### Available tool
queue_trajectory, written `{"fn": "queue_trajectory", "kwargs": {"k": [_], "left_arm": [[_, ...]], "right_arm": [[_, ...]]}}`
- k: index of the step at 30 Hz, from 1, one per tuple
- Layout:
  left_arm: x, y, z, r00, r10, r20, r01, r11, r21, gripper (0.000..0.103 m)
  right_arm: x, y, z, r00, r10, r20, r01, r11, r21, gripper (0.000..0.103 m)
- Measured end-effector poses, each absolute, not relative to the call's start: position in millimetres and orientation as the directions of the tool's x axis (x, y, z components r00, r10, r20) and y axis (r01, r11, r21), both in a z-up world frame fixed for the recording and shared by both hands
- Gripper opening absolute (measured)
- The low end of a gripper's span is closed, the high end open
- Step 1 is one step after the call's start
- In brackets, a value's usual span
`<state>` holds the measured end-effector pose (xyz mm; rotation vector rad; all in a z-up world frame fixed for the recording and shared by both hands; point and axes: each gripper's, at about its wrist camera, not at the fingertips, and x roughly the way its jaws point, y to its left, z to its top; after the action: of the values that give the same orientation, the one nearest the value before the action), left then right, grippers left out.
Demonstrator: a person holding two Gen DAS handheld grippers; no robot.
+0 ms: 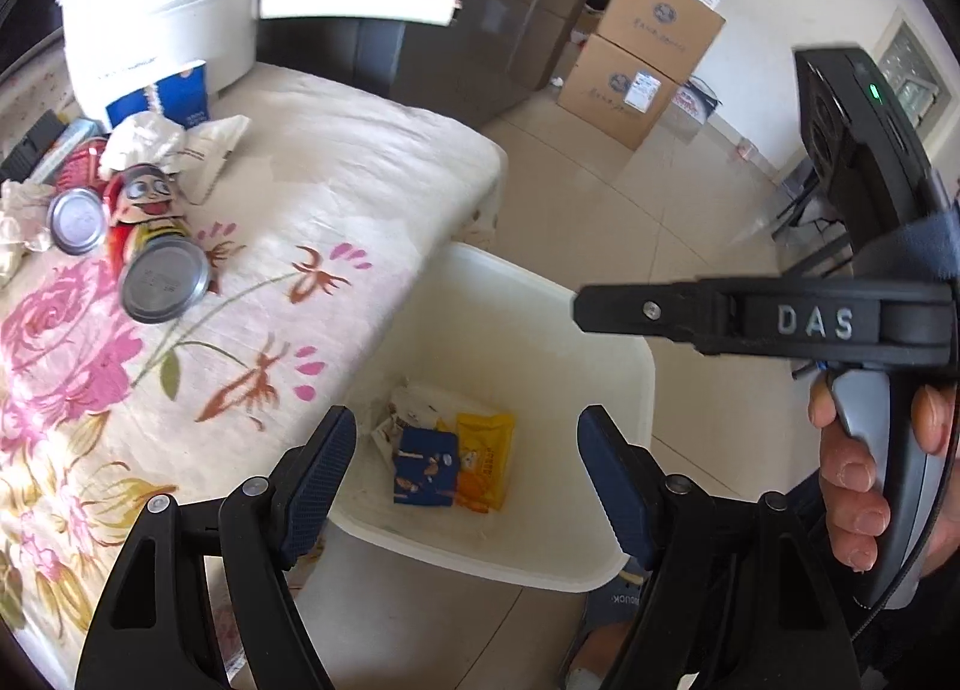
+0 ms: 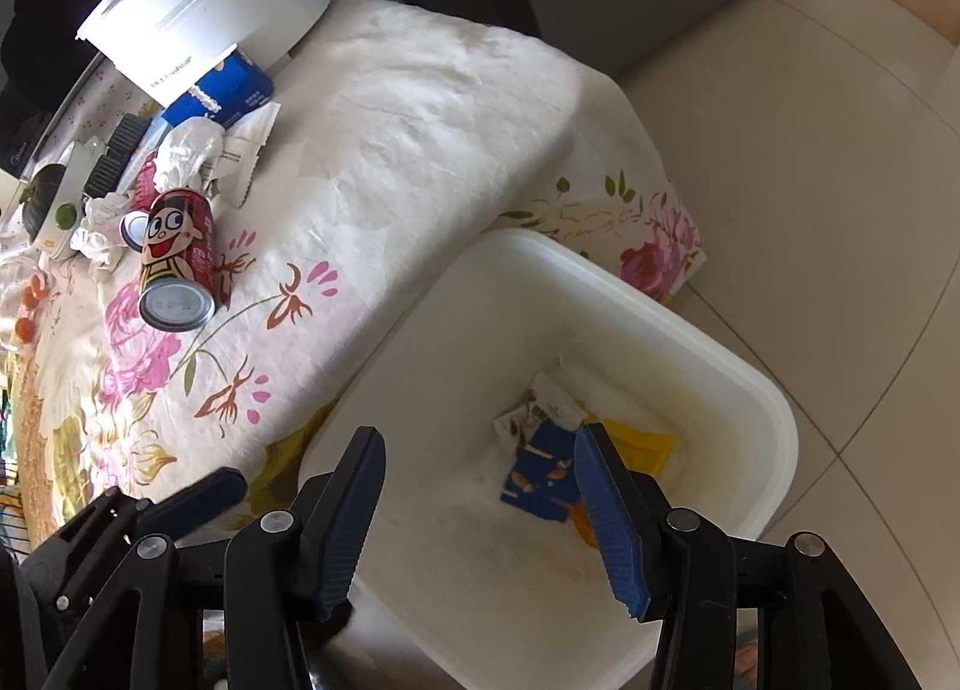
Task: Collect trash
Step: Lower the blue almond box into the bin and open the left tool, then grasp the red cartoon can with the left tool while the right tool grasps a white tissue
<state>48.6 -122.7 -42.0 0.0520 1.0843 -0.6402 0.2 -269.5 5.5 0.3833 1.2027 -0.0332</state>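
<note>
Partly done: three wrappers [image 2: 558, 450] already in the white bin [image 2: 708, 342], below and between the fingers of the right gripper [image 2: 480, 516]. Both grippers half open, left gripper [image 1: 468, 480] too, holding nothing. Left to collect, far up-left of the fingers: red can [image 2: 177, 252], crumpled tissues [image 2: 189, 150]

Two cans [image 2: 177, 264], three wrappers [image 2: 543, 471], one bin [image 2: 690, 324]

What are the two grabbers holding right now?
Nothing. The left hand-held gripper and the right hand-held gripper are both open and empty above the white bin; wrappers lie inside it.
</note>
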Motion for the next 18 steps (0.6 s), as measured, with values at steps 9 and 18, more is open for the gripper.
{"fn": "queue_trajectory", "kwargs": {"k": [9,18], "left_arm": [[120.3,-5.3,-21.6,0.441,-0.369,-0.818,0.12,0.927,-0.354,0.079],[173.5,2.2,-44.4,0.393,-0.373,-0.841,0.044,0.921,-0.388,0.079]], "right_arm": [[5.2,-266.9,3.0,0.366,0.232,-0.901,0.24,0.912,0.333,0.066],[30.0,-243.1,-9.2,0.329,0.293,-0.898,0.23,0.897,0.377,0.067]]}}
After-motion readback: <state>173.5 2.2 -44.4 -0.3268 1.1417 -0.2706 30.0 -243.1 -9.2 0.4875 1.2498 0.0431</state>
